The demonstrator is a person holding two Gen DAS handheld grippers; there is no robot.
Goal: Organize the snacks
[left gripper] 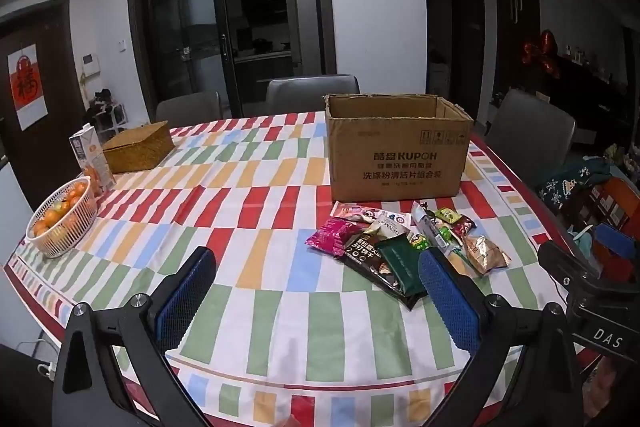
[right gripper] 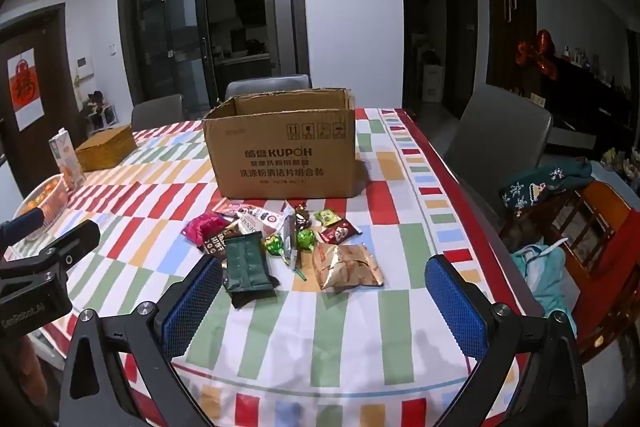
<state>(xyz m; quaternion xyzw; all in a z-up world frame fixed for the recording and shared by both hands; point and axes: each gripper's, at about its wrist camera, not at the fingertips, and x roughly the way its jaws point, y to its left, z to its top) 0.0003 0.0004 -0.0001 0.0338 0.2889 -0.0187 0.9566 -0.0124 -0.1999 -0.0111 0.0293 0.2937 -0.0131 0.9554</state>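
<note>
A pile of snack packets [left gripper: 404, 243] lies on the checked tablecloth in front of an open cardboard box [left gripper: 396, 151]. The right wrist view shows the pile [right gripper: 280, 243] and the box [right gripper: 284, 151] too. A dark green packet [right gripper: 245, 261], a gold packet [right gripper: 346, 265] and a pink packet [right gripper: 202, 227] stand out. My left gripper [left gripper: 316, 267] is open and empty, hovering to the left of the pile. My right gripper [right gripper: 324, 275] is open and empty, hovering just short of the gold packet.
A white basket of oranges [left gripper: 60, 223], a juice carton [left gripper: 90, 159] and a woven box [left gripper: 138, 147] stand at the table's left. Grey chairs [left gripper: 312, 93] surround the table. A wooden chair with clothes [right gripper: 560, 227] stands at the right.
</note>
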